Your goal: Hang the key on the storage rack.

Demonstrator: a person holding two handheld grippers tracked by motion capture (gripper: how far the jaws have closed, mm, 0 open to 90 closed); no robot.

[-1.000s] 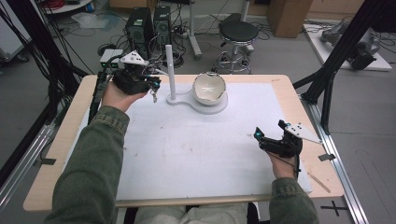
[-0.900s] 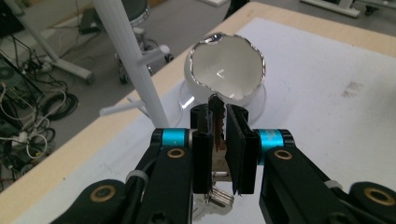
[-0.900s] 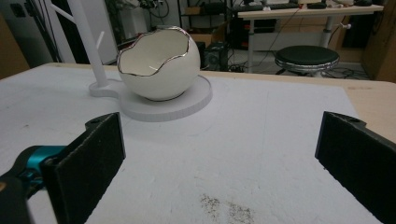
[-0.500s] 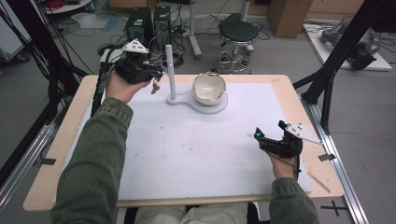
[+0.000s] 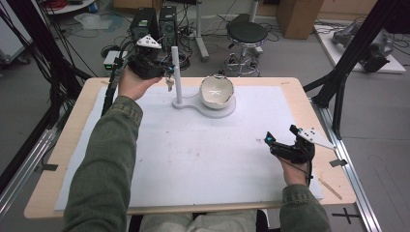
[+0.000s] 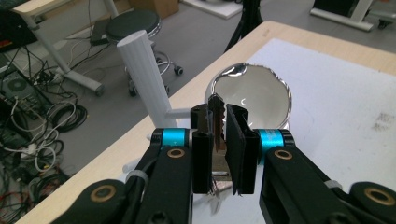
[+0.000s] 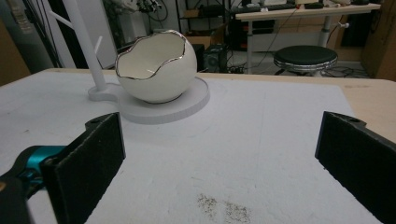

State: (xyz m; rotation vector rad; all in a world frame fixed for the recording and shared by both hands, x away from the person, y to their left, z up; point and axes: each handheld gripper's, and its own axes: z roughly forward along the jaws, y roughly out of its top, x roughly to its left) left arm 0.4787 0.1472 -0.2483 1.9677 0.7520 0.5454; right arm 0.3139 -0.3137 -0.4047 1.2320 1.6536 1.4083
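My left gripper (image 5: pixel 166 73) hovers over the table's far left, just left of a white post (image 5: pixel 177 72), and is shut on a metal key (image 5: pixel 169 86) that hangs below the jaws. In the left gripper view the key (image 6: pixel 216 122) stands pinched between the pads of my left gripper (image 6: pixel 218 114), with the post (image 6: pixel 142 70) and a white egg-shaped bowl (image 6: pixel 252 95) beyond. The bowl (image 5: pixel 216 91) sits on the stand's round base (image 5: pixel 228 112). My right gripper (image 5: pixel 279 135) rests open at the near right, nothing between its pads (image 7: pixel 88 154).
The white mat (image 5: pixel 193 159) covers most of the wooden table (image 5: pixel 319 140). The post (image 7: pixel 86 42) has short side pegs. A stool (image 5: pixel 247 33), computer cases and cables lie on the floor beyond the far edge. Black frame legs (image 5: pixel 338 92) stand at the right.
My left hand has carried the key away from me and slightly up, toward the far edge beside the post. The right hand has stayed where it was.
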